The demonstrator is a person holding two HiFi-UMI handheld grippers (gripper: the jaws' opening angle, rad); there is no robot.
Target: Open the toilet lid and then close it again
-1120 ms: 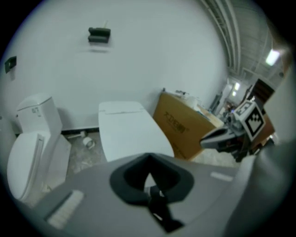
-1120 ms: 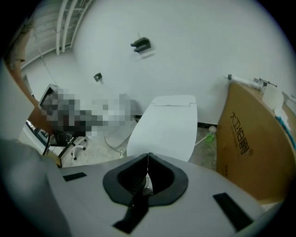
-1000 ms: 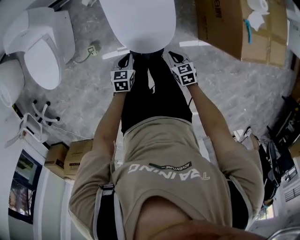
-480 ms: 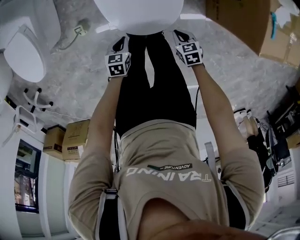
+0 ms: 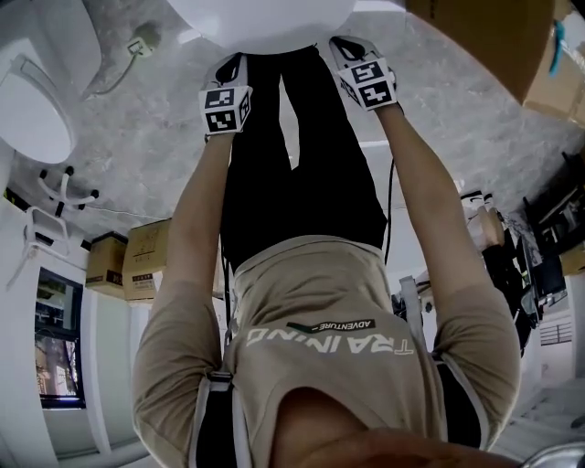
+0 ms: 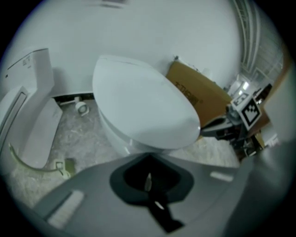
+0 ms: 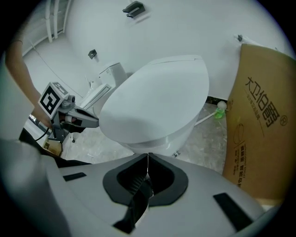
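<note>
The left tool [image 5: 234, 64] and right tool [image 5: 341, 46], both closed on nothing, sit just before the lowered toilet lid's [image 5: 262, 18] front edge.

On cardboard box [image 7: 261, 115], right of the right gripper [image 7: 147, 159] jaws: large black Chinese characters, apparently 大卫伯爵. On shirt [image 5: 329, 343], well behind the jaws: "TRAINING", upside down; small strip, "ADVENTURE".

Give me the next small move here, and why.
Probably ease the right hand-held gripper forward under the toilet lid's front edge to lift it. The lid lies shut, and this gripper and the left hand-held gripper sit near its front rim, jaws together, holding nothing.
</note>
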